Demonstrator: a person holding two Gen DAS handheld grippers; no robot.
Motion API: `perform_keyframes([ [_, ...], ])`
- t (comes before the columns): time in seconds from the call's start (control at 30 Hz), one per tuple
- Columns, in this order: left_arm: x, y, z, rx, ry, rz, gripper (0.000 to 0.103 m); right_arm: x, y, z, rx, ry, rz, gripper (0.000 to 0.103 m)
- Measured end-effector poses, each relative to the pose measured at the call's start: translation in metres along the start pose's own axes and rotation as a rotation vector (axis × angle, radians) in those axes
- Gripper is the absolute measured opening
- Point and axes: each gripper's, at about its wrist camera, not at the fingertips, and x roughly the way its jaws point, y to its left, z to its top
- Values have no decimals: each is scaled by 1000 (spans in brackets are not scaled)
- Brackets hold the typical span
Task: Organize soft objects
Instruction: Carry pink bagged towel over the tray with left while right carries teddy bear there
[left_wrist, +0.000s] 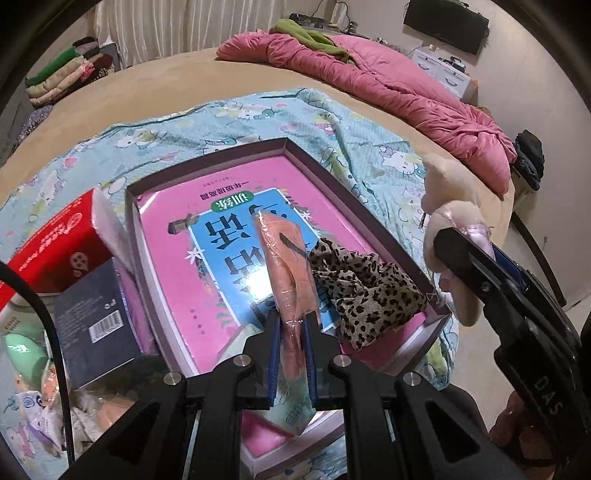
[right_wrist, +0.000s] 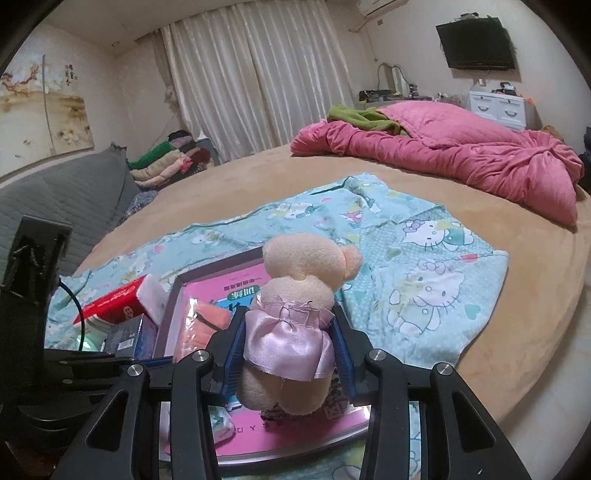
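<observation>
Left wrist view is showing the left gripper (left_wrist: 291, 325) clamping its blue pads on the lower end of a plastic-wrapped orange cloth (left_wrist: 286, 266), which is standing tilted over the shallow box (left_wrist: 207, 168). Holding the packet by its end is leaving the long part free, probably so that it can be laid flat inside.

Inside the box a pink book (left_wrist: 177, 251) is covering most of the floor, and a leopard-print fabric (left_wrist: 364, 291) is lying crumpled in the near right corner, touching the wrapped cloth. A small pale green packet seems to be lying under the jaws, though the gripper is hiding most of it.

Right wrist view is showing the right gripper (right_wrist: 291, 354) squeezing a plush bear (right_wrist: 295, 295) at the waist, across its pink satin skirt, with the head pointing away. The toy is hanging above the box's right edge, likely waiting its turn.

Beside the box's left wall a red tissue pack (left_wrist: 55, 243) and a dark carton (left_wrist: 94, 317) are sitting on the cartoon-print sheet (right_wrist: 424, 266).
</observation>
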Motion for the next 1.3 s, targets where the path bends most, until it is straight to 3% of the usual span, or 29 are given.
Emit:
perform_keyframes([
  [0.33,17,-7,1,-7,32,-32,12,3,-11,-2,6,15,-32,44],
  [0.87,39,-1,-4,-41,88,-23,12,20,3,-9,-49,98,32,44],
  [1.3,38,10,-9,-63,85,-28,12,33,12,-16,-87,165,64,44],
])
